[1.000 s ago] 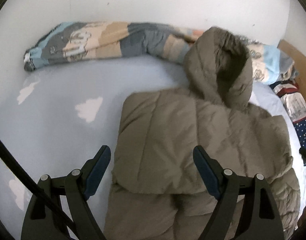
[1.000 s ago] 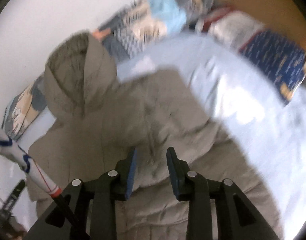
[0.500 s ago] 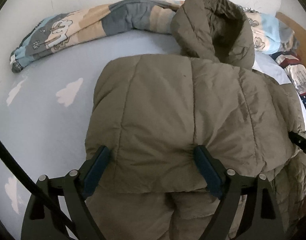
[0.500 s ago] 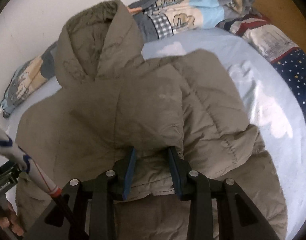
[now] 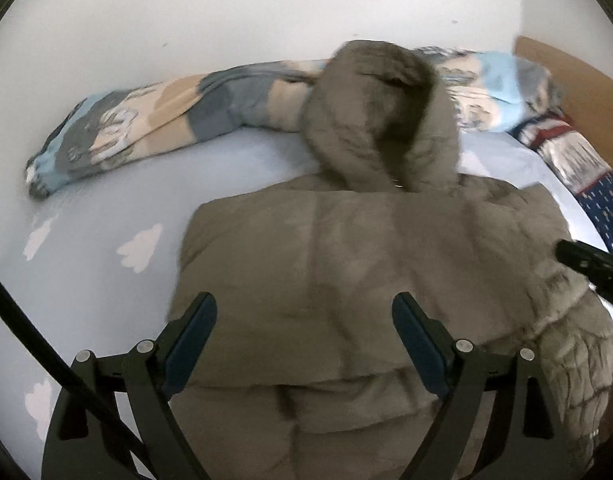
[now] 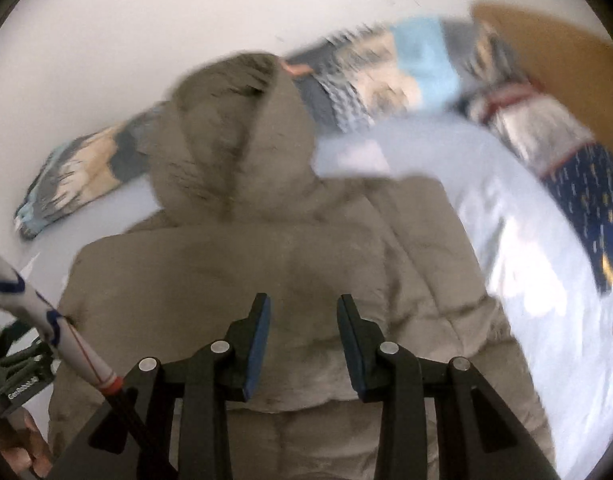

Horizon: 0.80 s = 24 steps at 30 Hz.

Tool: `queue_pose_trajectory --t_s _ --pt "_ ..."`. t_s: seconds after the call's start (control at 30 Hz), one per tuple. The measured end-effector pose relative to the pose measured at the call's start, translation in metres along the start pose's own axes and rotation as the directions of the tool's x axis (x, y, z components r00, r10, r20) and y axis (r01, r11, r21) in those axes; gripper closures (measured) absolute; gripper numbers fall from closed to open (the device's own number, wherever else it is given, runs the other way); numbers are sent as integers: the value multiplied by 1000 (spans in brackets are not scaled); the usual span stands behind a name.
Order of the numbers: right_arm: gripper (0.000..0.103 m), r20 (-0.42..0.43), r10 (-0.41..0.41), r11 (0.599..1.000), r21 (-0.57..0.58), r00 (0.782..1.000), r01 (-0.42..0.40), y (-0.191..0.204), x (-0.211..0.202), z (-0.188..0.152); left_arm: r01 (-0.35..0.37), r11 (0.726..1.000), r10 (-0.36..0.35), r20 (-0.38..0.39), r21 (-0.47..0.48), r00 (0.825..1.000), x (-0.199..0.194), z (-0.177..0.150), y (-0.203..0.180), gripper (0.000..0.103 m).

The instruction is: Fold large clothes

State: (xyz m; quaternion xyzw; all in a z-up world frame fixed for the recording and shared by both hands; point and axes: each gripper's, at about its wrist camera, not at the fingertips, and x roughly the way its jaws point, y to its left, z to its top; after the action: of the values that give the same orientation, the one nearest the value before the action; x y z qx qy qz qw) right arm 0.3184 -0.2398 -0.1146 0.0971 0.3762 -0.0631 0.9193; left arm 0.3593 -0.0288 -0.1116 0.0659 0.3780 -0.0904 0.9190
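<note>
Grippers, two, left (image 5: pixel 304 334) fingers wide, right (image 6: pixel 303 336) fingers apart, empty, above one jacket (image 5: pixel 346 264).

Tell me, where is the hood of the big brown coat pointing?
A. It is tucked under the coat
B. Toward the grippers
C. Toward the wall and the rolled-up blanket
C: the hood of the coat lies at the far end, resting against the patterned blanket by the wall, away from the open left gripper and the open right gripper.
</note>
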Motion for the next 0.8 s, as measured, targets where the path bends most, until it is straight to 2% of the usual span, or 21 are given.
queue_pose_trajectory --t_s 0.1,0.2,0.47,0.8 --pt "65 -19 36 998 -52 999 -37 18 1 -6 -11 999 12 -17 47 1000 8 -8 -15 14" --pt "65 -55 28 996 -85 998 -32 26 10 -15 -39 996 42 -43 80 998 21 -15 -25 14" --pt "65 -135 10 997 -80 991 -21 21 33 -31 -39 997 45 -80 71 996 29 -21 -26 14" --pt "63 -154 -6 995 -95 988 -9 23 41 -36 -51 995 58 -79 87 995 28 -23 -30 14"
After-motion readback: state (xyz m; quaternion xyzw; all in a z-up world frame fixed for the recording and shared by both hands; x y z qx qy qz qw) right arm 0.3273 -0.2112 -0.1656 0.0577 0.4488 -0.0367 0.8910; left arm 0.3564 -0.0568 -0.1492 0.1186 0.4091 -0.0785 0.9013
